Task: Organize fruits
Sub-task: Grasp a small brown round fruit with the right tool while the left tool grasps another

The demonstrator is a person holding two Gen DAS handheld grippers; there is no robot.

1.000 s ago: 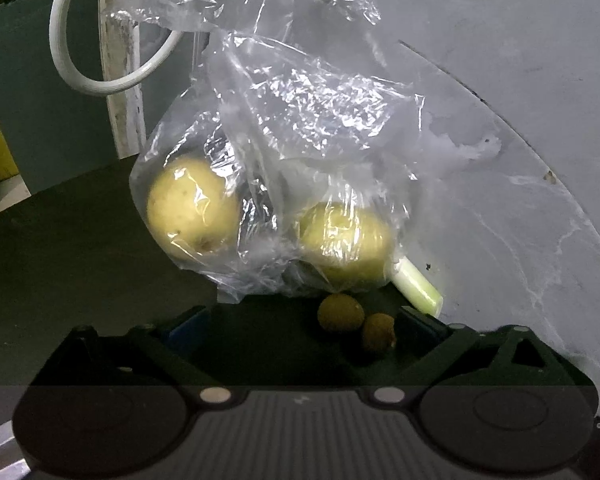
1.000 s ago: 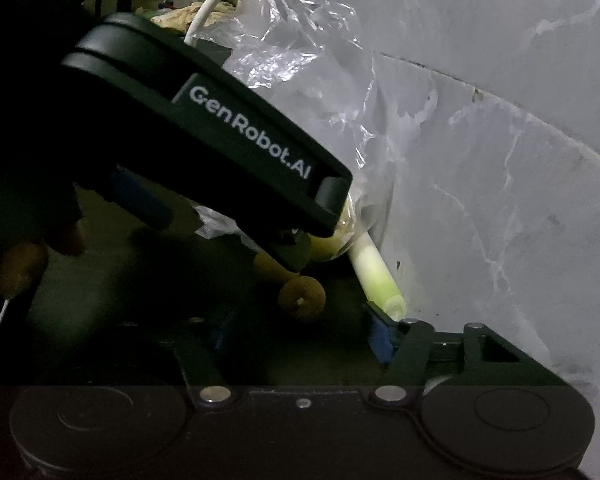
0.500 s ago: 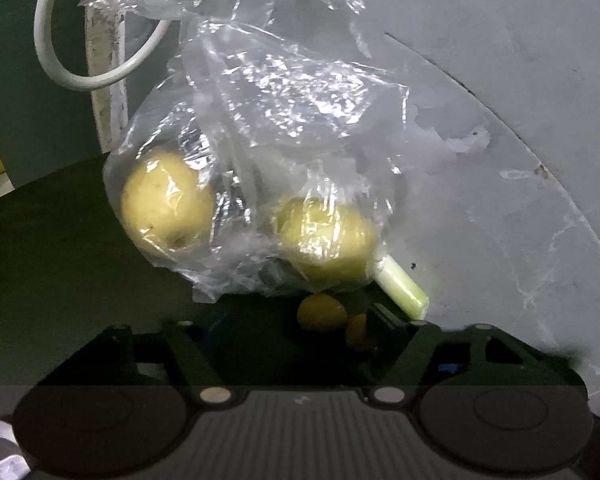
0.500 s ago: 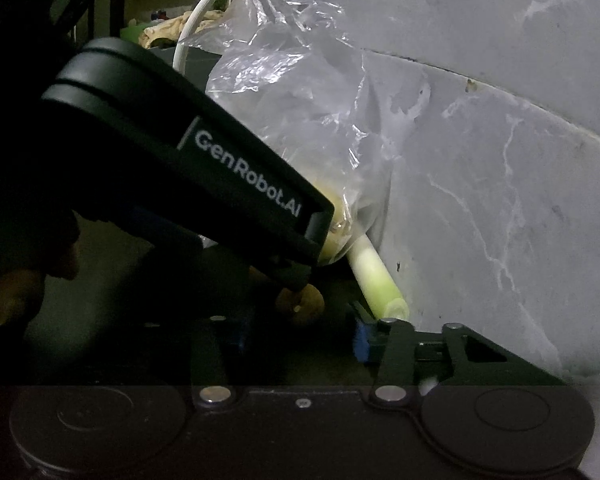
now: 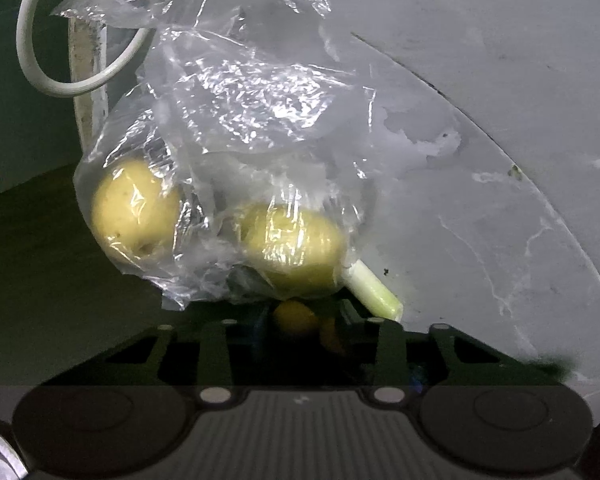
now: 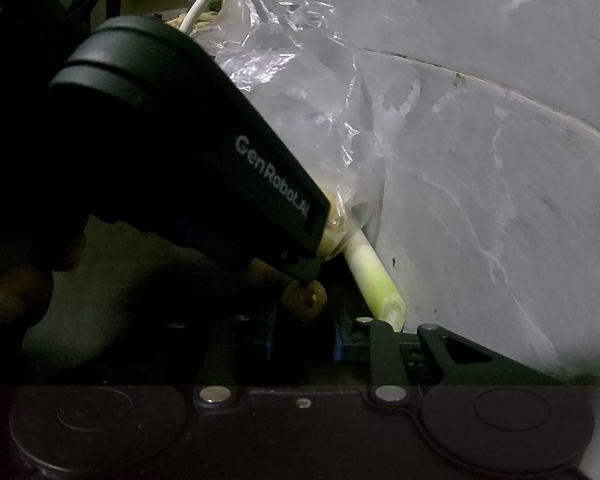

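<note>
Left wrist view: two small fruits (image 5: pixel 300 316) are seen on the dark table (image 5: pixel 40 280) between the left gripper's (image 5: pixel 304 320) narrowed fingers (right gripper's (image 6: pixel 302 332) likewise); closing should be gentle, clear of bag (image 5: pixel 240 120) and stalk (image 5: pixel 374 290).

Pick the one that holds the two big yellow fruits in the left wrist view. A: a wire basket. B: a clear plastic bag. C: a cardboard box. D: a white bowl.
B: both yellow fruits sit inside the crinkled clear plastic bag, whose film wraps over them.
</note>
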